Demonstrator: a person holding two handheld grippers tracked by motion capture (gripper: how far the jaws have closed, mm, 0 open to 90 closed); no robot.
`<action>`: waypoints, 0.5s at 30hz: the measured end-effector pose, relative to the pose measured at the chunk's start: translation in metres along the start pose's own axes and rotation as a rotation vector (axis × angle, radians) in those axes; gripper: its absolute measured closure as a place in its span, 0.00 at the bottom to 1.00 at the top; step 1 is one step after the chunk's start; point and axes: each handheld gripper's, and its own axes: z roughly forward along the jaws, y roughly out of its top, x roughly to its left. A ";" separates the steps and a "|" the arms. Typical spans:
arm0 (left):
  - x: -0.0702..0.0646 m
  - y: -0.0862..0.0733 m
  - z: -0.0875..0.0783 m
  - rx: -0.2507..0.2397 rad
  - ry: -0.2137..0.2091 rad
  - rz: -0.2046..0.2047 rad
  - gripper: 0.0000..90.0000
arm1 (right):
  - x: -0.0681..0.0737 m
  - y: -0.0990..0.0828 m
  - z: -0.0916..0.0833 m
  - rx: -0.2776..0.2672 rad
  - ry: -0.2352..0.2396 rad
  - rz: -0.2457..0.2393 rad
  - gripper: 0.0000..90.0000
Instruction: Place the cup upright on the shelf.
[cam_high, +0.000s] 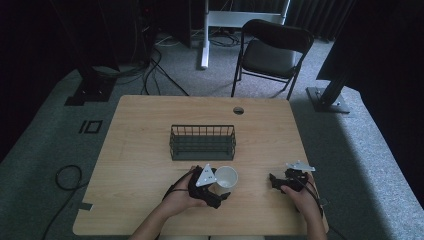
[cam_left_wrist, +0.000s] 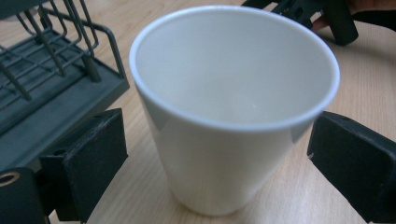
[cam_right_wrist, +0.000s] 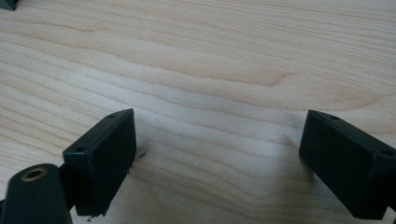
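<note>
We note the table (cam_high: 150, 150) first, pale wood grain, taking up the middle of the high view. Past it stands a folding chair (cam_high: 272, 52) on grey carpet, with cables trailing across the floor.

On the table, near its centre, sits a dark wire rack (cam_high: 202, 142), upright and long side toward us. In the left gripper view we find the rack (cam_left_wrist: 42, 79) at upper left, just beside the left jaw.

The cup (cam_high: 225, 179), white, stands upright on the table in front of the rack, near it but apart. In the left gripper view the cup (cam_left_wrist: 229, 116) sits between the two jaws, mouth open toward the camera, its base on the wood.

The left gripper (cam_high: 216, 194) lies low at the cup, held in the left hand (cam_high: 177, 197). Its jaws stand wide to either side of the cup; we see a gap on each side, so the pads are not pressing and the cup is not gripped.

The right gripper (cam_high: 272, 180) rests near the table's right edge, well apart from the cup, in the right hand (cam_high: 302, 195). In the right gripper view its jaws are spread wide over bare wood, nothing between them
</note>
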 end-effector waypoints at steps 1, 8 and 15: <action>0.000 0.000 0.000 0.000 0.000 0.000 0.06 | 0.000 0.000 0.000 0.000 0.000 0.000 0.12; 0.000 0.006 0.005 -0.023 0.003 -0.004 0.06 | 0.000 0.000 0.000 0.001 0.000 0.000 0.12; -0.001 0.009 0.010 -0.030 0.000 -0.001 0.08 | 0.000 0.000 0.000 0.000 0.000 0.000 0.12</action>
